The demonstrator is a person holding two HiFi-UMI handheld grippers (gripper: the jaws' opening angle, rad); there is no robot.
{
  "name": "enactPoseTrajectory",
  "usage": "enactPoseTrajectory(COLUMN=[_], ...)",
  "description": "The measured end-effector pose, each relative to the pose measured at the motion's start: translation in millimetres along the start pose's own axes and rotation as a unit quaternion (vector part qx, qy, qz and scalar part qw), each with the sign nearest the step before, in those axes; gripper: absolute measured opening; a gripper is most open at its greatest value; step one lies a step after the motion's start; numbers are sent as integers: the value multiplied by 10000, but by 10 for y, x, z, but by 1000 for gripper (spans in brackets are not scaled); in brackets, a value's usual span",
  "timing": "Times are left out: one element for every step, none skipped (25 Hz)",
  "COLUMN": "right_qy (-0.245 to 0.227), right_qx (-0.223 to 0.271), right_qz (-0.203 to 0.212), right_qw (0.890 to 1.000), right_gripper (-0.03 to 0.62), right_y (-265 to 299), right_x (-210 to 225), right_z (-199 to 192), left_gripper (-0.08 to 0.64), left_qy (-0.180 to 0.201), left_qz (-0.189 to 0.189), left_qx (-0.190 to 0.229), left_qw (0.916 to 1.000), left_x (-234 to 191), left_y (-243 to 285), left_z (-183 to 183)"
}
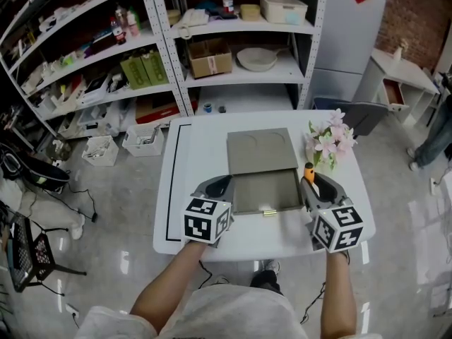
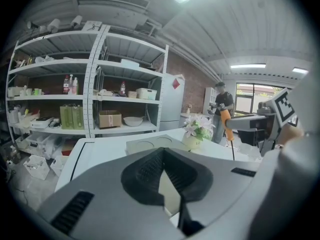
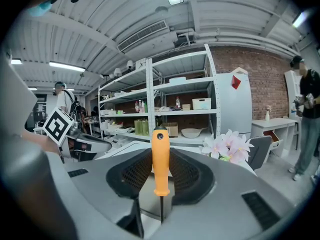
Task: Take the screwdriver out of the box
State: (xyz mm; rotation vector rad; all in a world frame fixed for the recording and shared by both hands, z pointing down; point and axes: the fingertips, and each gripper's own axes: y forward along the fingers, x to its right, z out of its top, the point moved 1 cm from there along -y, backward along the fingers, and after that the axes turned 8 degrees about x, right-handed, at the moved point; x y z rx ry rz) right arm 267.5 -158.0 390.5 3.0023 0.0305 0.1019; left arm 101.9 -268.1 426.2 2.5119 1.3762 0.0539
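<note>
A flat grey box (image 1: 265,191) lies open in the middle of the white table (image 1: 191,189), its lid (image 1: 260,151) folded back. My right gripper (image 1: 311,183) (image 3: 161,165) is to the right of the box, shut on an orange-handled screwdriver (image 1: 308,169) (image 3: 160,160). The screwdriver stands upright, its thin shaft running down between the jaws. It also shows in the left gripper view as the screwdriver (image 2: 226,125) held off the table. My left gripper (image 1: 220,183) (image 2: 161,152) rests at the box's left front corner, with its jaw tips together and nothing gripped that I can see.
A pot of pale pink flowers (image 1: 328,144) (image 3: 227,146) stands on the table just beyond my right gripper. Metal shelves (image 1: 141,55) full of goods fill the back, with bins on the floor. A person (image 2: 222,105) stands at the far right of the room.
</note>
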Motion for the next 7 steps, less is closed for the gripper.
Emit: enactPoseTrajectory(right_qy=[2,9,15,17,15,10,4], right_qx=[5,10,13,13,12,11,9], right_qz=[-10,-19,-27,-33,-37,-37,-37], right_qw=[10000,10000,10000,10000,10000,10000,10000], right_gripper=[112,112,112,112,112,112,112], right_y=[-10,-18,-25,-32,-37,-43,-49], right_x=[0,2,4,6,6,5,2], right_z=[3,5,5,3,2,-1,-3], left_gripper=[4,5,5,3,5,5,3], left_qy=[-1,-3,-7,-10,-11,-11,-10], left_qz=[-7,-11,-16,-22,-30,-37,-44], left_qx=[0,0,1,1,2,3,4], left_qw=[10000,10000,10000,10000,10000,10000,10000], left_x=[5,9,15,21,27,34,41], left_y=[-8,-13,-17,-20,-22,-24,-26], left_z=[-1,-2,-4,-7,-10,-12,-16])
